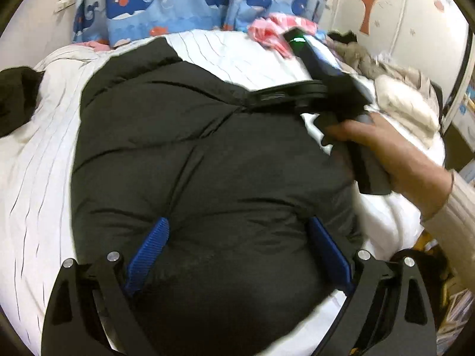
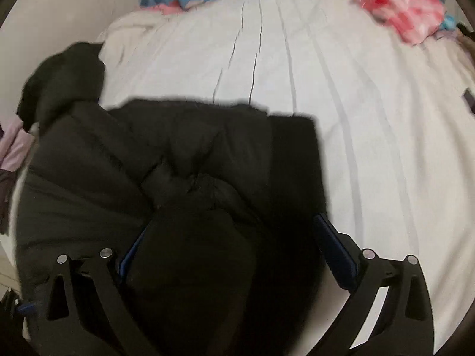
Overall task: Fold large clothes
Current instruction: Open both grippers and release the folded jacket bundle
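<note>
A large black puffer jacket lies folded on the white bed sheet. My left gripper is open, its blue-padded fingers spread wide just above the jacket's near part. The right gripper's body, held by a bare hand, hovers over the jacket's far right side. In the right wrist view the jacket fills the lower left. My right gripper is open, with bunched jacket fabric bulging between its wide-apart fingers.
Whale-print pillows line the head of the bed. A pink cloth and a heap of pale clothes lie at the right. A dark garment lies at the left edge. The white sheet stretches beyond the jacket.
</note>
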The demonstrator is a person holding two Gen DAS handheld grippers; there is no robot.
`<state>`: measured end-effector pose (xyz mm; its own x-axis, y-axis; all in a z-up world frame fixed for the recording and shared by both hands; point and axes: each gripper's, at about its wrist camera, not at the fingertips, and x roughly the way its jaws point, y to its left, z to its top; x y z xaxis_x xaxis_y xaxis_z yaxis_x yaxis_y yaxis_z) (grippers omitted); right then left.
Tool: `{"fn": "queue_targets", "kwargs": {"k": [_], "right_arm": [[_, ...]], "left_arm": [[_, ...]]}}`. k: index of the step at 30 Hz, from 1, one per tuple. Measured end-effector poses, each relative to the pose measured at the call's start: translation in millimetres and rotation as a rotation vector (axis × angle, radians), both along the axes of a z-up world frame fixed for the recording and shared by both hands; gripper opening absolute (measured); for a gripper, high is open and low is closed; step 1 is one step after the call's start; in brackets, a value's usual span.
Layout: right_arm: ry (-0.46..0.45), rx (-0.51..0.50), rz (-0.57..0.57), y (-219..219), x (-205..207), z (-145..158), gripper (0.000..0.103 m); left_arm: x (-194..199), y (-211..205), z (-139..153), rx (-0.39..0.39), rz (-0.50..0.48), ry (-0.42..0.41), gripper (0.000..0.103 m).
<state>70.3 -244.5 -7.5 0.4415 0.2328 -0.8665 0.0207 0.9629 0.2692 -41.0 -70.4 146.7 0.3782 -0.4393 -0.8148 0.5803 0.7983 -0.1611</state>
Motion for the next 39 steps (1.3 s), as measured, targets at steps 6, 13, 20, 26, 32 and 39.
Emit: {"fn": "queue_targets", "kwargs": {"k": [6,13,20,26,32,39], "right_arm": [[-0.218,0.056,0.13,12.9,-99.5,75.0,0.096],[0.041,-0.101,0.229,45.3,-103.3,8.0,0.096],[-0.109,-0.133,0.24,50.8,-133.4,58.9,0.096],[0.004,-0.164,0.273,60.4,-135.5,27.2,0.096],[-0.155,-0.063,0.149,34.8,-126.5,71.4,0.096],[0.008,-0.089,0.251,62.1,-110.9,24.7,0.096]], "left_arm": [[-9.9,49.1,32.3,-0.051,0.184,-0.095,0.091],[-6.6,52.5,-1.1,0.097,0.285,-0.02,0.091],[-28.9,48.1,21.3,0.162,0.272,-0.168,0.091],[-42.6,38.2,31.0,0.184,0.252,-0.25,0.091],[-48.1,42.4,37.8,0.19,0.258,-0.304,0.091],[-44.3,47.2,38.6,0.173,0.273,-0.297,0.092]]}}
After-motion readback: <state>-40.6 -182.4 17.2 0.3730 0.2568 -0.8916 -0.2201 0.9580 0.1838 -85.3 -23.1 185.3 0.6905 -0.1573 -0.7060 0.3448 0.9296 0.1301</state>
